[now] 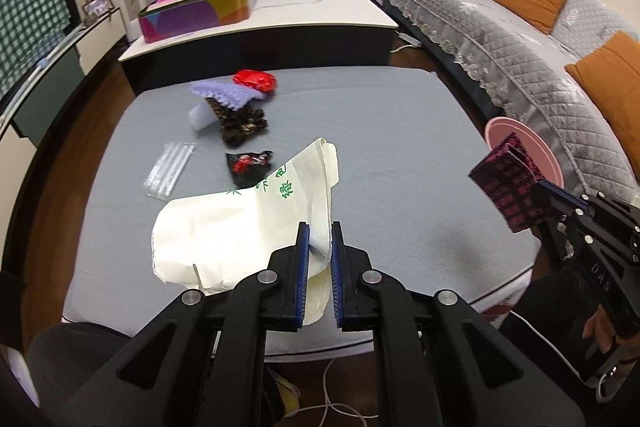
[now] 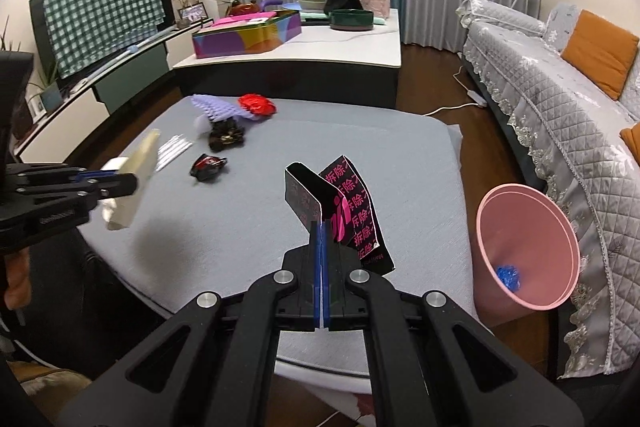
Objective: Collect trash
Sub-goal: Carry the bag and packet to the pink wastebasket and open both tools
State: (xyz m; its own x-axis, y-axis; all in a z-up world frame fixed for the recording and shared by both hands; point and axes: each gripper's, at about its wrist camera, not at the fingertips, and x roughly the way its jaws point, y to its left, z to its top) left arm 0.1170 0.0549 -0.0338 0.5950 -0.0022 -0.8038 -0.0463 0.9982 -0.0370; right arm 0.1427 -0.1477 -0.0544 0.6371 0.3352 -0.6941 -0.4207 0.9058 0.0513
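Pink plastic bin (image 2: 528, 251) sat on the floor at about 4 o'clock off the grey table (image 2: 400, 163). Left gripper (image 1: 320, 247) was clamped on a floppy cream paper bag (image 1: 224, 227), right gripper (image 2: 322, 239) pinching a black-and-pink wrapper (image 2: 352, 211). Honestly, both grips looked like edge pinches, so either piece could've slipped out or missed the bin's rim.
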